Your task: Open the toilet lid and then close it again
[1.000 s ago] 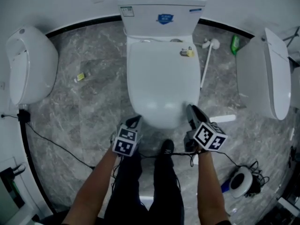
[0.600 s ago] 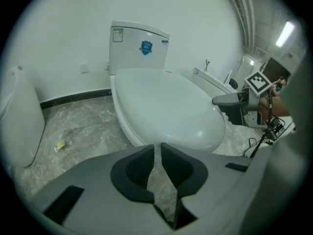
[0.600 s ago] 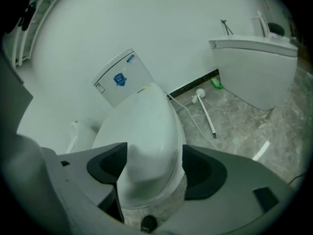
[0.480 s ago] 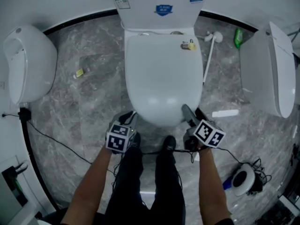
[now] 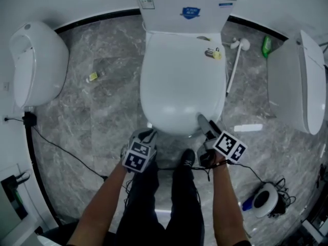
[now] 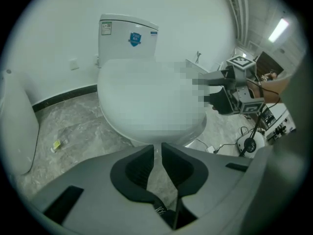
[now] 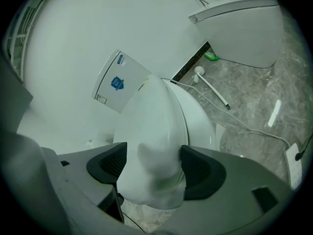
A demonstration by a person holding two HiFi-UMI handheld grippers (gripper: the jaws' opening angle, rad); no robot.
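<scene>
The toilet (image 5: pixel 187 14) stands in the middle, and its lid (image 5: pixel 177 86) lies flat, closed over the bowl.

The right gripper (image 5: pixel 203 122) is at the front of the toilet, on its right side. Its jaws stand wide, and the front edge of the lid is between them. One pad (image 7: pixel 195 168) lies close against this edge and the other stands a little apart from it, so the lid is not clamped.

The left gripper (image 5: pixel 149 134) is just before the front of the toilet, on its left side, and seems not to touch it. Its jaws are narrow, with only a thin gap, and nothing is between them.

A small yellow thing (image 5: pixel 215 54) lies on the lid near the back right corner. On the floor (image 5: pixel 102 111) a brush (image 5: pixel 237 65) lies just right of the toilet, and a green bottle (image 5: pixel 265 46) is further right, near the wall. A white strip (image 5: pixel 248 128) lies right of the toilet's front. A yellow scrap (image 5: pixel 92 77) lies left of the toilet, and a black cable (image 5: pixel 61 152) runs over the floor on that side too. One white fixture (image 5: pixel 38 65) is well to the left of the toilet and a second fixture (image 5: pixel 300 81) well to the right.
</scene>
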